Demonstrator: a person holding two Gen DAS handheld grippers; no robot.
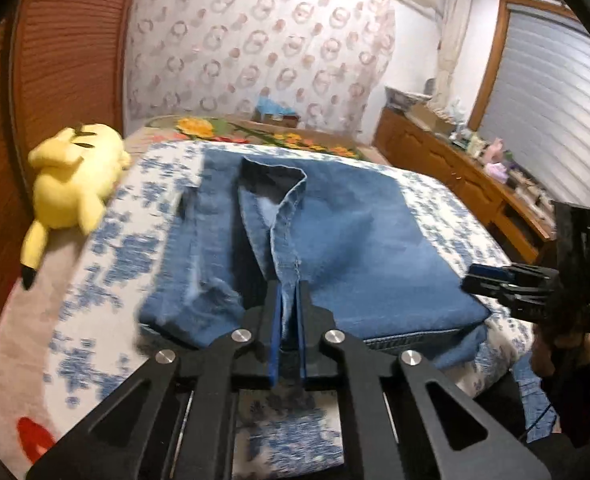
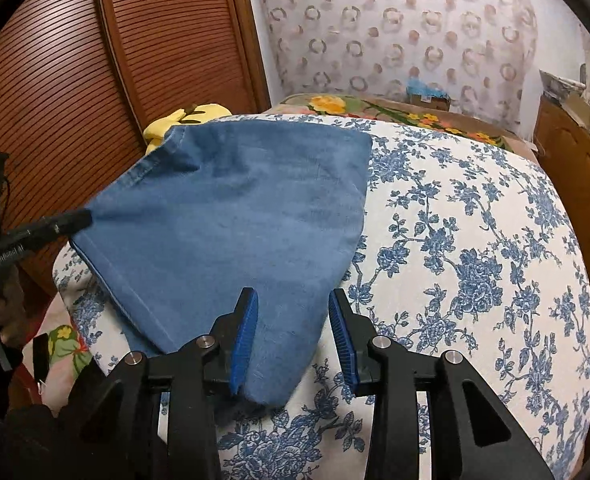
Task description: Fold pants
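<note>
Blue denim pants lie folded on a bed with a white, blue-flowered sheet. My left gripper is shut on a raised seam ridge of the pants at their near edge. That ridge runs away from the blue pads toward a dark opening in the cloth. In the right wrist view the pants spread out flat, and my right gripper is open over their near corner, its pads off the cloth. The left gripper shows at the pants' left edge. The right gripper shows beside their right edge.
A yellow plush toy lies at the bed's left side by a wooden louvred door. A wooden dresser crowded with small items runs along the right. A flowered blanket covers the far end.
</note>
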